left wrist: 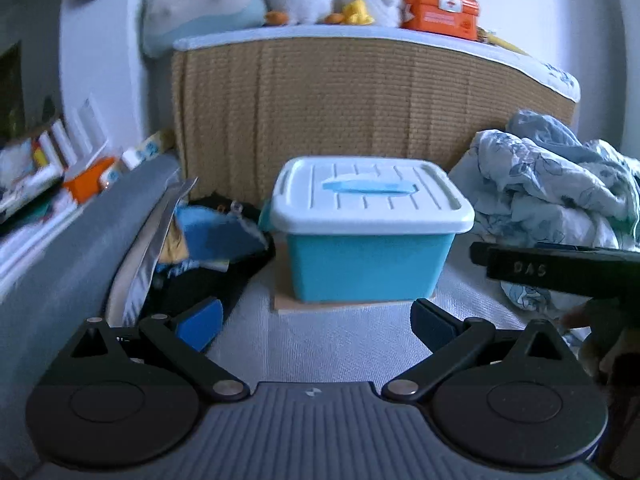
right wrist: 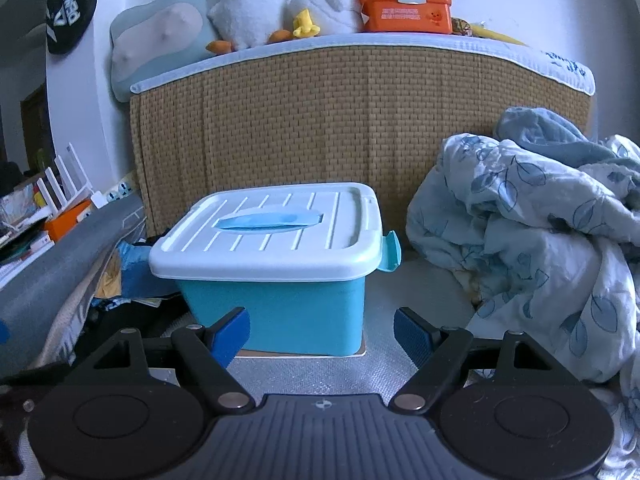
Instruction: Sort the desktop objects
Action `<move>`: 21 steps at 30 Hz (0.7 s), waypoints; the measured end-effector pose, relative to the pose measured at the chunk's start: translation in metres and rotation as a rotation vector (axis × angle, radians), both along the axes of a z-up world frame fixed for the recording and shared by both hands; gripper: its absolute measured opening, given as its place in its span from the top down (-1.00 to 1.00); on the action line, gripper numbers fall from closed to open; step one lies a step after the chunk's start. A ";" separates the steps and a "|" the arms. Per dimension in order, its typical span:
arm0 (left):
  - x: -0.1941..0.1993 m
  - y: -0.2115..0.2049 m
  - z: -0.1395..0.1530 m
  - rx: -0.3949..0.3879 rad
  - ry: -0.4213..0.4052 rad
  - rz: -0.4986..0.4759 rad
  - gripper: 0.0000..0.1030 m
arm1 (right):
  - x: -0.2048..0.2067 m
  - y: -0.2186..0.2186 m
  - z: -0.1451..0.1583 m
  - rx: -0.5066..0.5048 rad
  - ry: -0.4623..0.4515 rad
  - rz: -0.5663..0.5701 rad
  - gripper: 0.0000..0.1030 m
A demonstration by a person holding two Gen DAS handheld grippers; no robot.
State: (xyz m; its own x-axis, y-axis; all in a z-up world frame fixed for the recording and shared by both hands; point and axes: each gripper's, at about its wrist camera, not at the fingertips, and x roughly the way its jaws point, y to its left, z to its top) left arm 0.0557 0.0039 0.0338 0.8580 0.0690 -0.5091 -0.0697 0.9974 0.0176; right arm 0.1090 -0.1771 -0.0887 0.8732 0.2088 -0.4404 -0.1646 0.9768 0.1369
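Nearest me, my left gripper [left wrist: 316, 320] is spread wide with nothing between its blue pads [left wrist: 200, 322], hovering over the silvery mat [left wrist: 320, 344]. My right gripper [right wrist: 322, 334] is just as wide and empty, its left pad low in front of the box's near left corner; whether they touch, I cannot tell.

Just beyond both sits the blue storage box [left wrist: 364, 268], centred on a thin board [left wrist: 344, 306], its white lid [right wrist: 272, 236] shut with the blue handle lying flat in its recess.

Left of the box lies a jumble of dark and blue items [left wrist: 216, 240]. To the right is a crumpled floral blanket [right wrist: 540, 248].

Farther back stands a woven headboard [right wrist: 320, 128]. On top of it, far away, rest plush toys [right wrist: 280, 4] and an orange first-aid case [right wrist: 404, 8].
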 end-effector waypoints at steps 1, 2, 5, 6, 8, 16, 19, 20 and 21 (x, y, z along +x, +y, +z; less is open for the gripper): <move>-0.002 0.000 -0.002 0.001 0.013 -0.001 -1.00 | -0.002 -0.001 -0.001 0.002 0.004 -0.002 -0.62; -0.003 0.001 -0.003 0.005 0.024 -0.001 -1.00 | -0.004 -0.002 -0.002 -0.001 0.008 -0.002 -0.62; -0.007 0.002 -0.005 0.011 0.026 0.014 -1.00 | -0.010 -0.001 -0.005 -0.033 0.014 0.004 -0.62; -0.007 0.001 -0.006 0.009 0.028 0.011 -1.00 | -0.011 0.000 -0.005 -0.044 0.014 0.006 -0.62; -0.008 -0.001 -0.007 0.005 0.031 0.006 -1.00 | -0.016 0.000 -0.005 -0.052 0.009 0.009 -0.62; -0.010 -0.016 -0.009 0.001 0.026 -0.028 -1.00 | -0.032 -0.003 -0.011 -0.078 0.018 0.012 -0.62; -0.008 -0.021 -0.011 -0.002 0.030 -0.036 -1.00 | -0.036 -0.005 -0.012 -0.090 0.019 0.012 -0.61; -0.008 -0.023 -0.012 -0.001 0.030 -0.037 -1.00 | -0.038 -0.006 -0.013 -0.093 0.019 0.010 -0.61; -0.008 -0.025 -0.012 0.000 0.030 -0.036 -1.00 | -0.039 -0.007 -0.014 -0.094 0.022 0.009 -0.61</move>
